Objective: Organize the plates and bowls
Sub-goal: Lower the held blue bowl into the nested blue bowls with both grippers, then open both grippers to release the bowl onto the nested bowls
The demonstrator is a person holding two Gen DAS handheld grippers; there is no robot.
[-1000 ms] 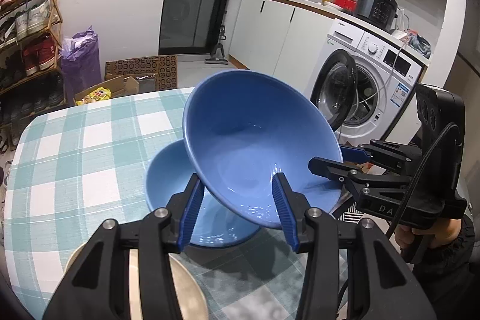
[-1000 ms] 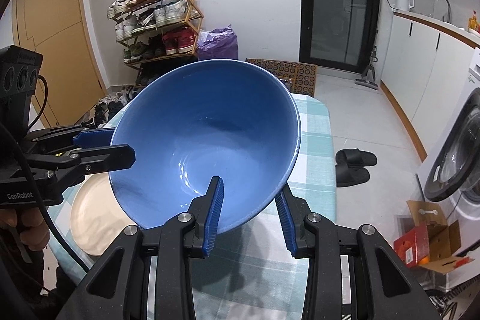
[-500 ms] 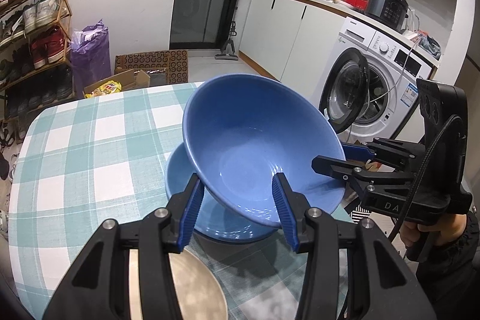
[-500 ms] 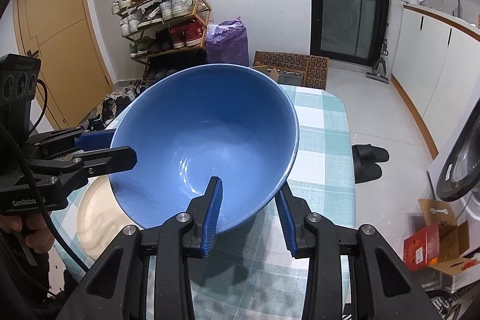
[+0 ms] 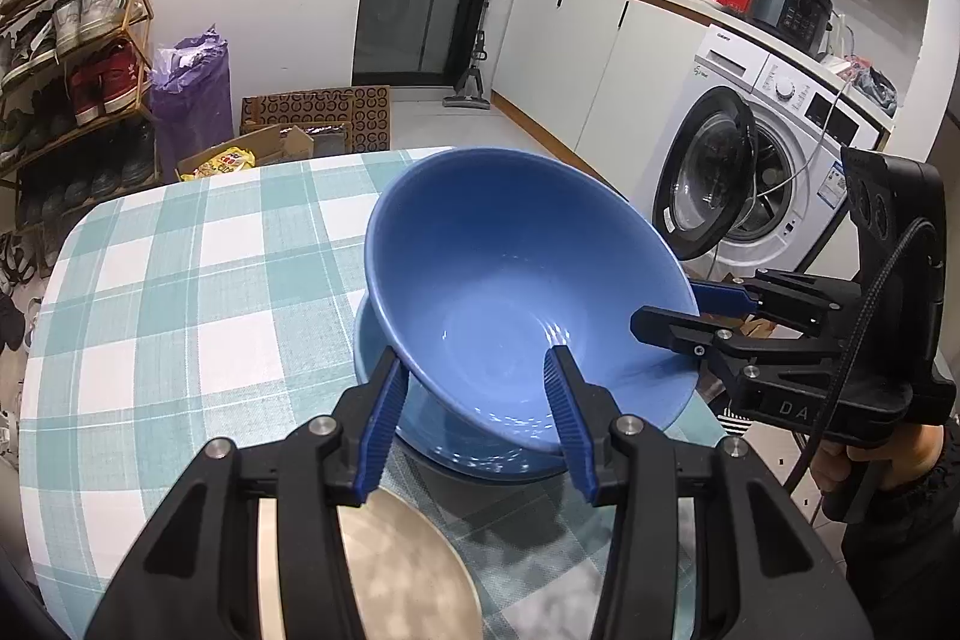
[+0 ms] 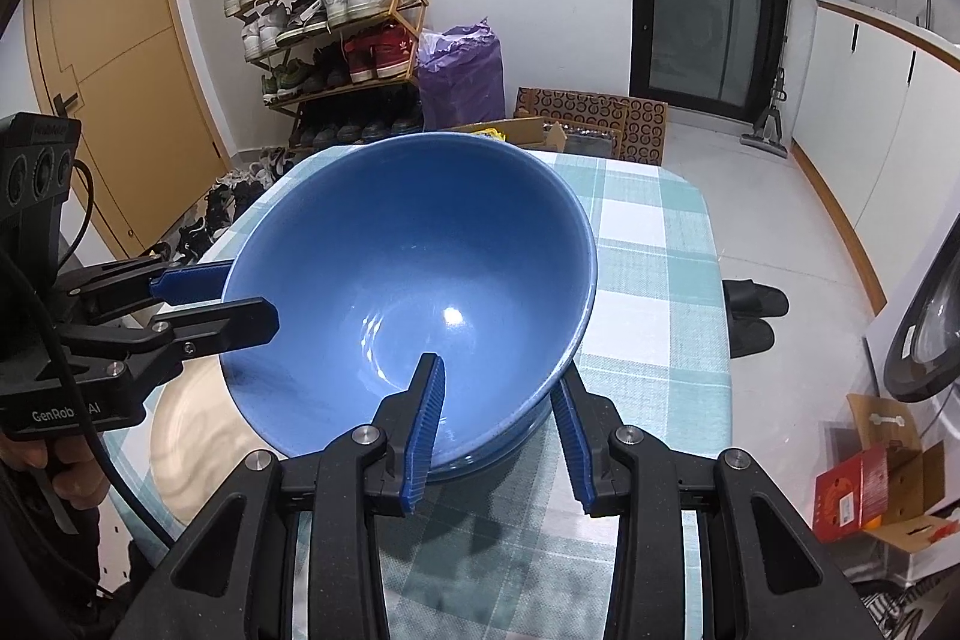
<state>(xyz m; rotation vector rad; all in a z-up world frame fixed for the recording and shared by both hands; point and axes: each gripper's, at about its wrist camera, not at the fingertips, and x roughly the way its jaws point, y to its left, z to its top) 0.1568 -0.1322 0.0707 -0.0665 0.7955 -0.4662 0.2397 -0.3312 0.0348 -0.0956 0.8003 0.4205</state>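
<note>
A large blue bowl [image 5: 510,280] is held tilted between both grippers. My left gripper [image 5: 474,412] is shut on its near rim, one finger inside and one outside. My right gripper [image 6: 492,418] is shut on the opposite rim and shows in the left wrist view [image 5: 696,310]. The left gripper shows in the right wrist view [image 6: 204,298]. The bowl hangs just over a second blue bowl [image 5: 384,358] that sits on the checked tablecloth [image 5: 180,280]; in the right wrist view only the lower bowl's edge [image 6: 504,451] shows. A beige plate [image 5: 408,568] lies near me on the table.
The table's edge [image 6: 720,340] runs close to the bowls on the washing machine [image 5: 750,172] side. A shoe rack [image 6: 336,28], a purple bag [image 6: 462,70] and cardboard boxes [image 5: 318,118] stand on the floor beyond the table. Slippers [image 6: 756,316] lie beside the table.
Both grippers have carried the tilted blue bowl down and over the second blue bowl; the gap between the two bowls has shrunk. The grips have not changed.
</note>
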